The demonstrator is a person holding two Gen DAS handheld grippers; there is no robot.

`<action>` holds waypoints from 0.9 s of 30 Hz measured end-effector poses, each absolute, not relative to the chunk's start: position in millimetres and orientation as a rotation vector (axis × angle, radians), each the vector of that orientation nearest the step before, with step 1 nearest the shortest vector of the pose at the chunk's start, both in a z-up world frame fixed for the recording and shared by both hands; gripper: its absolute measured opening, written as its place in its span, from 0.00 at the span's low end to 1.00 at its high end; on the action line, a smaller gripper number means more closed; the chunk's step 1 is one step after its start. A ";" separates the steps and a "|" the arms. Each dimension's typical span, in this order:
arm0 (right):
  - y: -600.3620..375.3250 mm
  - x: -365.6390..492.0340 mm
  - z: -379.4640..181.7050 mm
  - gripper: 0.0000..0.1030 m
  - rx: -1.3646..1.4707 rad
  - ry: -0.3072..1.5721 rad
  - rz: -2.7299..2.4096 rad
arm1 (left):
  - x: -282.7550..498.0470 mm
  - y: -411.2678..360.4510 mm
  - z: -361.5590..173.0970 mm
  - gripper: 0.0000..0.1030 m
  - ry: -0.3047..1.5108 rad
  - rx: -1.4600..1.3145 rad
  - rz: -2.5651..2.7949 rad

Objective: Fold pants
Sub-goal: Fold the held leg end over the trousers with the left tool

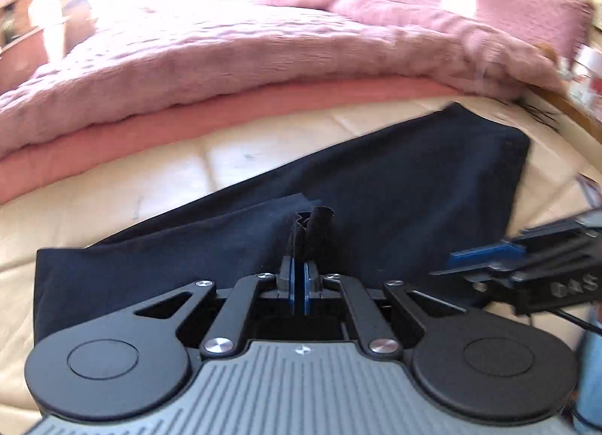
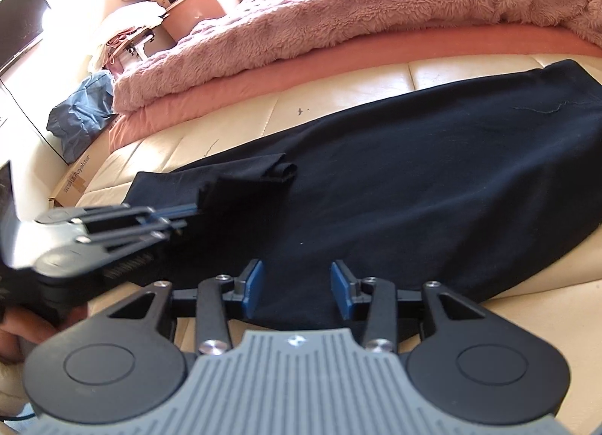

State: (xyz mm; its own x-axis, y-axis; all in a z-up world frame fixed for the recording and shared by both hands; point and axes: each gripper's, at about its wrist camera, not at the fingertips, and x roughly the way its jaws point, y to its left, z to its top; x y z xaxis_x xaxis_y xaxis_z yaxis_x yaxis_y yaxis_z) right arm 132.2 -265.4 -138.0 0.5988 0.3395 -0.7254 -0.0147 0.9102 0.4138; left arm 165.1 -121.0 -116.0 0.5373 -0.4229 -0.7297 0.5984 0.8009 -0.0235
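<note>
We work on a cream, quilted padded surface [image 2: 376, 78] that runs beside a bed carrying a fluffy pink blanket [image 2: 357, 2] over a salmon-pink sheet [image 2: 301, 70]. In the right wrist view the room shows a dark screen [image 2: 20, 21] at the far left, a blue bag [image 2: 81, 111] on the floor, and a cluttered pile of boxes and cushions behind it. We count one pair of dark navy pants [image 2: 414, 172], two grippers, one blanket and one sheet. The pants lie flat on the cream surface, their long axis running along the bed's edge, from lower left to upper right in both views; one end is doubled back over the rest. Our left gripper [image 1: 300, 273] has its blue pads nearly together, pinching a bunched bit of the pants' fabric that stands up between them. Our right gripper [image 2: 297, 288] stands partway apart just above the pants, its pads clear of the cloth and holding nothing.
</note>
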 end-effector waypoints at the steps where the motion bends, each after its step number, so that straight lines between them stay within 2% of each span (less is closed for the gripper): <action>1: -265.5 132.1 -138.4 0.36 0.390 0.913 0.210 | 166.4 -120.8 -116.9 0.09 0.820 0.243 -0.648; 5: -265.2 132.1 -137.4 0.36 0.387 0.911 0.209 | 172.1 -113.7 -118.6 0.22 0.855 0.195 -0.648; 7: -263.8 132.1 -135.7 0.36 0.380 0.906 0.212 | 167.2 -112.4 -117.8 0.35 0.849 0.201 -0.664; 12: -261.5 131.9 -132.8 0.36 0.334 0.905 0.185 | 157.3 -136.0 -124.2 0.45 0.807 0.397 -0.726; 15: -261.3 132.9 -133.1 0.36 0.316 0.909 0.175 | 156.2 -147.8 -136.2 0.46 0.810 0.466 -0.734; 17: -261.9 133.7 -133.5 0.36 0.318 0.910 0.182 | 157.1 -151.3 -143.6 0.44 0.825 0.478 -0.715; 19: -262.3 134.8 -133.9 0.36 0.308 0.911 0.188 | 157.1 -149.7 -144.2 0.20 0.824 0.465 -0.707; 21: -261.4 136.3 -133.5 0.36 0.292 0.905 0.206 | 159.4 -142.6 -139.5 0.11 0.837 0.408 -0.719; 24: -257.5 139.9 -132.8 0.36 0.250 0.892 0.242 | 166.5 -127.2 -127.0 0.06 0.848 0.295 -0.717; 27: -252.7 147.7 -132.7 0.36 0.231 0.880 0.302 | 177.1 -110.6 -112.4 0.04 0.846 0.188 -0.676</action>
State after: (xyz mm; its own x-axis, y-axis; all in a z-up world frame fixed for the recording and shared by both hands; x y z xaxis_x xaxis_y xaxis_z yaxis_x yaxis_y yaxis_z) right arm 147.7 -252.7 -132.7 0.5991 0.3516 -0.7193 -0.1635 0.9332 0.3200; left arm 177.1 -110.6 -112.4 0.4705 -0.4761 -0.7429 0.6198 0.7776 -0.1058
